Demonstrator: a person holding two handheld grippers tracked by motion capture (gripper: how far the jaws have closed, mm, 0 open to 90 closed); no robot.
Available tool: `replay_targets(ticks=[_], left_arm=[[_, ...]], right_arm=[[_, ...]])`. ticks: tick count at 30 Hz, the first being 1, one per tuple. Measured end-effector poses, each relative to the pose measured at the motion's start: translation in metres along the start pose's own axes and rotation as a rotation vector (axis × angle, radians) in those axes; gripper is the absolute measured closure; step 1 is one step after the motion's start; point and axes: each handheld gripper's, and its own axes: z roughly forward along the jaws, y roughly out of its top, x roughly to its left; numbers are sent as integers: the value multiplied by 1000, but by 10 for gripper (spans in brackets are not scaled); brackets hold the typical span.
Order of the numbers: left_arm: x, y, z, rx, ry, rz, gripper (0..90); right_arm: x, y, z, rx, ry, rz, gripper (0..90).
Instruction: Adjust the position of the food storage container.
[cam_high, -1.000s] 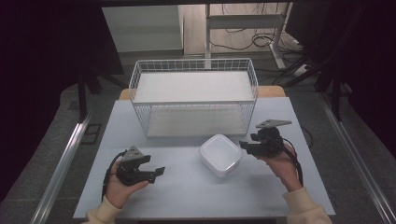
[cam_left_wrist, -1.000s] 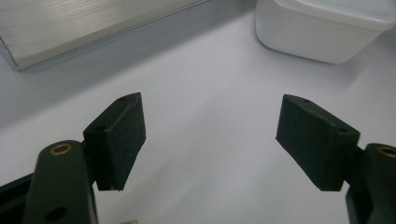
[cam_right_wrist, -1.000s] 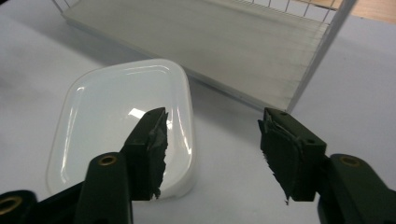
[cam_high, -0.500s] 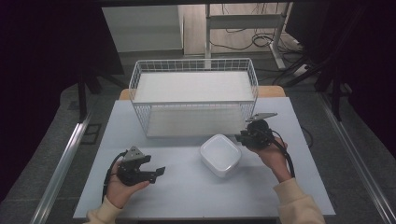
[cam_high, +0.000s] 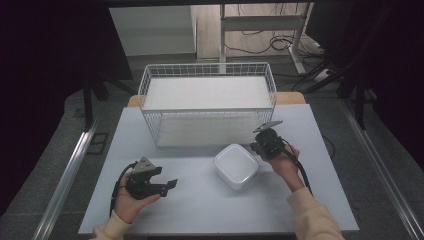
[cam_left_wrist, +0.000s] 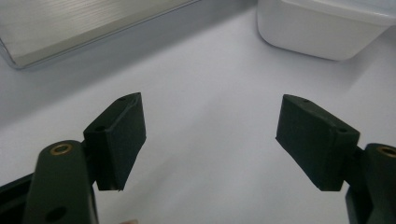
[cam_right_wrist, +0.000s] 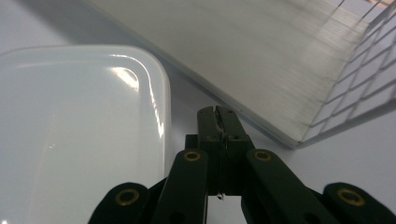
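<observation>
The white lidded container (cam_high: 236, 165), just in front of the wire basket (cam_high: 207, 107), looks light, rigid and glossy-slick, best pinched at its rim; the right gripper (cam_right_wrist: 218, 114) beside it has just closed empty, while the left gripper (cam_left_wrist: 210, 135) gapes open.

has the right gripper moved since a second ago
Yes. In the high view the right gripper has come toward the white container, nearer the wire basket front; its jaws have just been closing and are shut with nothing between them.

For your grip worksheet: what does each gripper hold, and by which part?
Nothing. The right gripper is shut beside the white container; the left gripper is open.
</observation>
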Motion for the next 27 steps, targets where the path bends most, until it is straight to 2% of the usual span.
replay_targets(ticks=[5,10,15,17,19,27], left_arm=[[0,-1,0,3,0,3,236],[-1,0,0,5,-1,5,236],[0,-1,0,4,0,5,236],[0,-1,1,5,0,4,236],[0,-1,1,5,1,4,236],[-1,-1,1,4,4,5,236]], right_arm=[[5,-2,8,35,16,-27,890],[8,-3,10,49,5,-40,891],[9,-6,8,58,34,-35,891],[12,-9,5,59,44,-42,891],[16,-12,3,54,75,-49,891],[26,-15,1,51,117,-45,891]])
